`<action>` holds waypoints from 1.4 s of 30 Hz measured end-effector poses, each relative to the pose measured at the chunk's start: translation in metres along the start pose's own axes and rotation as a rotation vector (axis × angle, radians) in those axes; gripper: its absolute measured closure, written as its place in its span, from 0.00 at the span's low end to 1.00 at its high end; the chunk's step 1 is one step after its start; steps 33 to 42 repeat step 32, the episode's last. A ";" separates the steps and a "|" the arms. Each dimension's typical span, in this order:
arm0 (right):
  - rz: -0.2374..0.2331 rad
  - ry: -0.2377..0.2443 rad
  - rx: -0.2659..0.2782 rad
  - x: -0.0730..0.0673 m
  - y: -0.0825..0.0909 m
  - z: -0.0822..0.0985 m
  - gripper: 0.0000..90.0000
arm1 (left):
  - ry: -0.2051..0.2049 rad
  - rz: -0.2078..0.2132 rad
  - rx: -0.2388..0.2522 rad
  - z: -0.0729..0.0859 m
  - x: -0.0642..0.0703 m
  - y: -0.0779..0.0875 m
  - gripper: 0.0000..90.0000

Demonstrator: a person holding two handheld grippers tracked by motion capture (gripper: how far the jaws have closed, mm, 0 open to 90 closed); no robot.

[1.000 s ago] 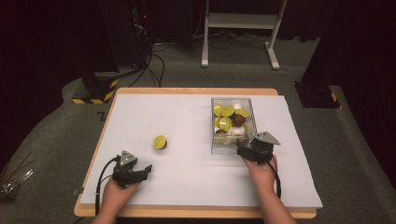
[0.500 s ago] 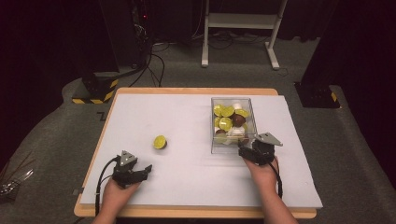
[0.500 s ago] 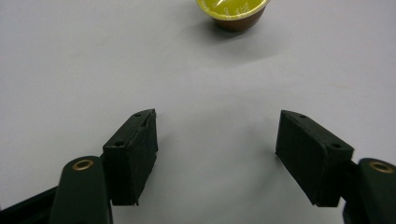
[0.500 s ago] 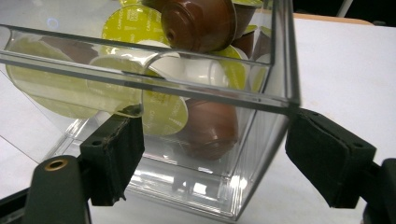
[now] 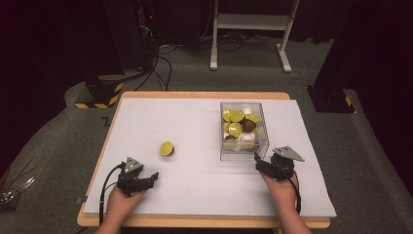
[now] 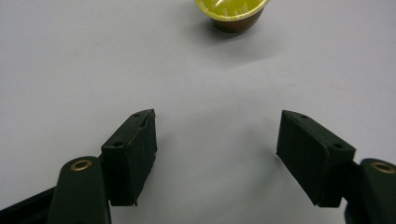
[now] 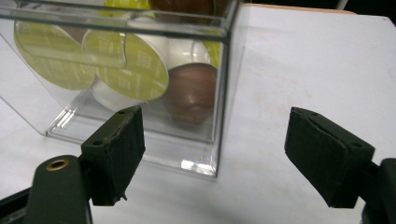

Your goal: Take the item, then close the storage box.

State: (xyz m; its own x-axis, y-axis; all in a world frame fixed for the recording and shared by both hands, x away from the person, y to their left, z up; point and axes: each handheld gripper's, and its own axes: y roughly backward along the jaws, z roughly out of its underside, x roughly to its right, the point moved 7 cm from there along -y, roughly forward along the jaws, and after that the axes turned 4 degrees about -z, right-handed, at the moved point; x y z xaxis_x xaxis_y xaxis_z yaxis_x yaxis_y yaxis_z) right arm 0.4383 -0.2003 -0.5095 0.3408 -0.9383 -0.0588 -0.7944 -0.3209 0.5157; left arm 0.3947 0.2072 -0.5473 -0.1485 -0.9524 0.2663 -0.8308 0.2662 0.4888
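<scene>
**Loose capsule on the worktop, box of capsules by the right tongs**

A single coffee capsule [image 5: 167,148] sits alone on the white worktop [image 5: 195,185], well apart from the clear plastic box [image 5: 243,148] and ahead of the left tongs [image 5: 155,176]. In the left gripper view the capsule [image 6: 232,13] shows a shiny yellow-green foil lid with faint print and a dark brown cup beneath it, standing lid-up and slightly tilted. The left tongs [image 6: 215,149] are spread wide with bare worktop between the pads, and they have just been opening a little further.

The box is a square-walled, see-through container with an open top, holding a heap of capsules [image 7: 126,65]: yellow-green foil lids, white bodies and a glossy brown one [image 7: 191,100] pressed near the front corner. The right tongs [image 7: 215,154] are also spread, gripping nothing, just before the box's near corner; one pad sits in front of its front wall. In the high view the right tongs [image 5: 259,163] lie just beside the box's near edge.
</scene>
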 end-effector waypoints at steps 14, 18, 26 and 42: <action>0.022 -0.008 -0.069 0.038 0.027 0.033 0.25 | -0.004 -0.009 0.001 0.000 0.000 0.000 0.33; 0.076 0.021 -0.130 0.052 0.029 0.047 0.25 | -0.008 -0.010 0.001 0.001 0.000 0.000 0.33; 0.061 0.056 -0.215 0.052 0.024 0.058 0.26 | -0.019 -0.018 0.006 0.002 0.001 0.000 0.32; 0.057 0.059 -0.210 0.053 0.024 0.058 0.27 | -0.023 -0.018 0.005 0.002 0.001 0.000 0.32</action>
